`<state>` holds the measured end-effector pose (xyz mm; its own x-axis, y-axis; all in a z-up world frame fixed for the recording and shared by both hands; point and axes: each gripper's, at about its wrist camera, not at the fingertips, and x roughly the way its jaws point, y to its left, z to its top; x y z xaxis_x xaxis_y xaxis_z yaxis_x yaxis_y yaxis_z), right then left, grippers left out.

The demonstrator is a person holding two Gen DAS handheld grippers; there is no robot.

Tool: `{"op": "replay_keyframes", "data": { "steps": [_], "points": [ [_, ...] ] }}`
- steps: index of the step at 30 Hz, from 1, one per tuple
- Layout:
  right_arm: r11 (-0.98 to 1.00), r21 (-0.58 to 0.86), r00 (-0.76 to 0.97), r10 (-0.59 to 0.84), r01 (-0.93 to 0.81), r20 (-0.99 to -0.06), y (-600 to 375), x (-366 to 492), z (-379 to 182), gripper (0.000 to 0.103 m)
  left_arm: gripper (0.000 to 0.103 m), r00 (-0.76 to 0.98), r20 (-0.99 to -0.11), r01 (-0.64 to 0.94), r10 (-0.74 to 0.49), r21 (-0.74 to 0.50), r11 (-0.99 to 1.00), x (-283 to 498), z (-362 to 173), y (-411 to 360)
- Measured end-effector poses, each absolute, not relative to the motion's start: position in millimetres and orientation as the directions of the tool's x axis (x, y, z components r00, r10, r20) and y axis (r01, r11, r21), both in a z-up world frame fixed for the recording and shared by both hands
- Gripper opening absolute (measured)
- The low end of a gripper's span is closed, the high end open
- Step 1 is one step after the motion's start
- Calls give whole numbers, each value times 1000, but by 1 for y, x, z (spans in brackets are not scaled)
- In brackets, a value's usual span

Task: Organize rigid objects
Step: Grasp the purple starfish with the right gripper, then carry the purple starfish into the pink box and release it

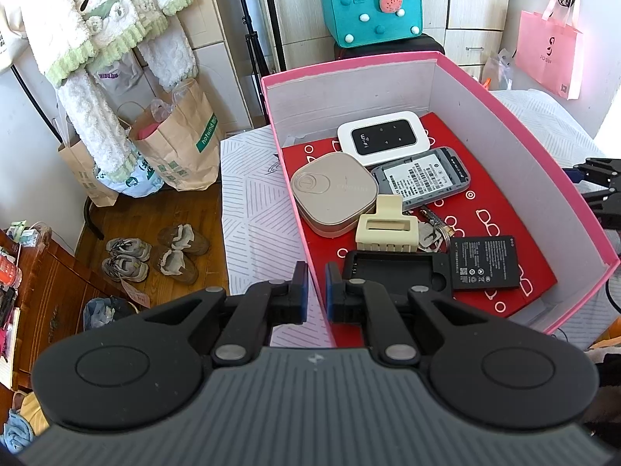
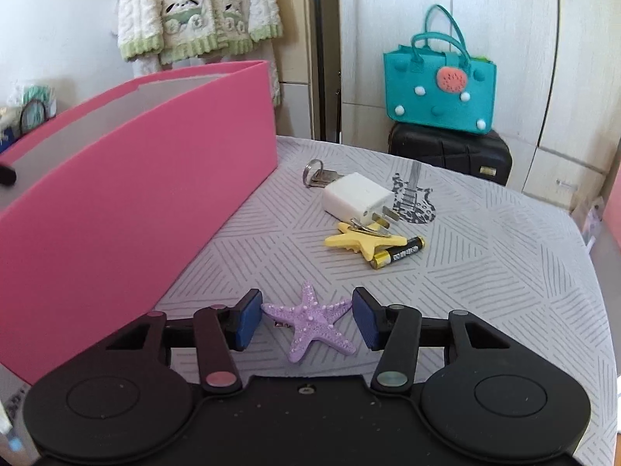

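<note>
A pink box (image 1: 543, 163) stands on the patterned table cloth (image 1: 252, 217). It holds a white wifi router (image 1: 382, 137), a grey device (image 1: 421, 178), a beige square case (image 1: 334, 193), a cream hair claw (image 1: 388, 229), keys (image 1: 434, 233), a black battery (image 1: 485, 262) and a black tray (image 1: 396, 273). My left gripper (image 1: 316, 291) is shut on the box's near left wall. My right gripper (image 2: 306, 320) is open around a purple starfish clip (image 2: 310, 320) lying on the cloth. The pink box (image 2: 128, 209) is to its left.
Beyond the purple starfish lie a yellow starfish clip (image 2: 363, 242), an AA battery (image 2: 398, 254), a white charger plug (image 2: 357, 196) and keys on a ring (image 2: 318, 174). A teal bag (image 2: 438, 81) sits on a black suitcase (image 2: 450, 153). Shoes (image 1: 155, 256) and paper bags (image 1: 178, 143) are on the floor.
</note>
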<state>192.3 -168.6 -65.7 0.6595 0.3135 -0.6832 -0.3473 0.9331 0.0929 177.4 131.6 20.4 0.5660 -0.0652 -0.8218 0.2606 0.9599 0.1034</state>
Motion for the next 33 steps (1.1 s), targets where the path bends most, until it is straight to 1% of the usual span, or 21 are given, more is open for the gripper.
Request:
{"op": "replay_keyframes", "data": {
  "steps": [1,2,5,12,16,19,23,26,29,33],
  "points": [
    [935,89,669,310,-344,-675,-170,192,-64,46,8,566,-822,260,-66,102,960,177,21,132],
    [935,86,679,311,-344,-665,-170,191,-62,45,8,566,-822,260,-65,103,960,177,21,133],
    [932,109,665,325,-345,-673,-173,193,-62,45,8,565,-822,260,-67,100,960,177,21,134],
    [935,101,682,319,-339,-658,-174,191,-55,45,8,564,-823,260,-73,93,961,178,21,133],
    [930,96,696,332,-356,-636,-176,192,-36,45,8,562,-824,264,-73,95,960,178,21,131],
    [916,65,718,352,-395,-601,-172,192,-9,45,8,559,-826,264,-81,84,961,178,21,135],
    [875,43,730,429,-483,-532,-160,193,30,45,8,556,-826,265,-88,76,961,177,22,138],
    [809,52,685,528,-586,-501,-139,198,52,45,8,559,-825,262,-85,79,962,176,21,139],
    [740,29,627,590,-673,-509,-108,209,56,45,8,562,-823,254,-81,78,964,175,21,139],
    [659,-9,539,608,-752,-583,-67,228,45,45,7,572,-816,239,-76,77,968,172,22,139]
  ]
}}
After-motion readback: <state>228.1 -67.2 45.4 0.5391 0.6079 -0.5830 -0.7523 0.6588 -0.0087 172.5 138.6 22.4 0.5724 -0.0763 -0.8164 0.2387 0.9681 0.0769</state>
